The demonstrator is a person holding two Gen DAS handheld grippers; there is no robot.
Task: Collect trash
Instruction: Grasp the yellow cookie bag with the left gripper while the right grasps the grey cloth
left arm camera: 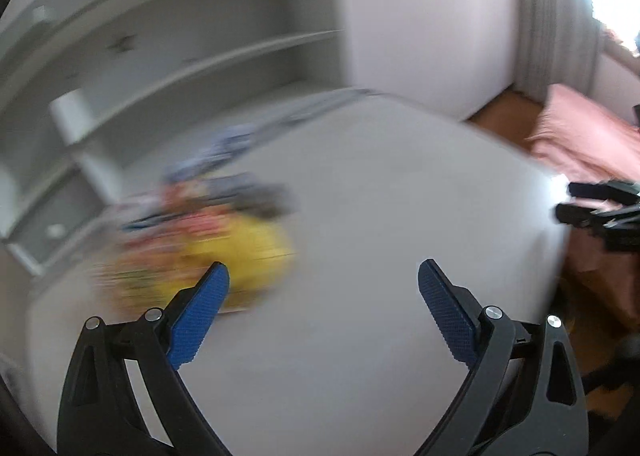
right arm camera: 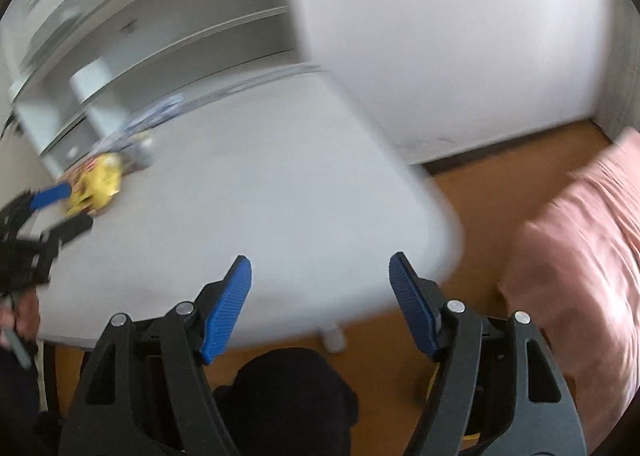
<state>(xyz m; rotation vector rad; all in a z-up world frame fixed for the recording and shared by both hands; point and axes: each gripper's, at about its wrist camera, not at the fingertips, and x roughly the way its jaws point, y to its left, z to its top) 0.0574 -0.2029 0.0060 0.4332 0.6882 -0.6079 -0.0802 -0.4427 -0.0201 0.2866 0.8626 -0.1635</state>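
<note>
1. Your left gripper [left arm camera: 324,276], black-framed with blue ribbed pads, fills the lower part of the left wrist view; its jaws stand wide apart with nothing between them.
2. The pile of crumpled wrappers, yellow and red with darker pieces behind [left arm camera: 208,244], lies at centre left of that view on the pale grey round-cornered tabletop [left arm camera: 380,195]. Motion blur hides how many pieces it holds. The left pad's tip [left arm camera: 218,276] overlaps the pile's near edge; whether it touches cannot be told.
3. Your right gripper [right arm camera: 320,268] occupies the bottom of the right wrist view, its jaws also spread wide and empty, above the table's near edge.
4. In the right wrist view the same wrappers [right arm camera: 98,183] appear at the left edge of the frame, with the left gripper [right arm camera: 70,203] just beside them.
5. In the left wrist view the right gripper [left arm camera: 576,199] shows at the right edge, well apart from the pile.
6. White open shelving [left arm camera: 160,67] stands in the upper left behind the table.
7. A pink cloth-covered mass [right arm camera: 580,256] lies at right, on the brown wooden floor [right arm camera: 500,175].
</note>
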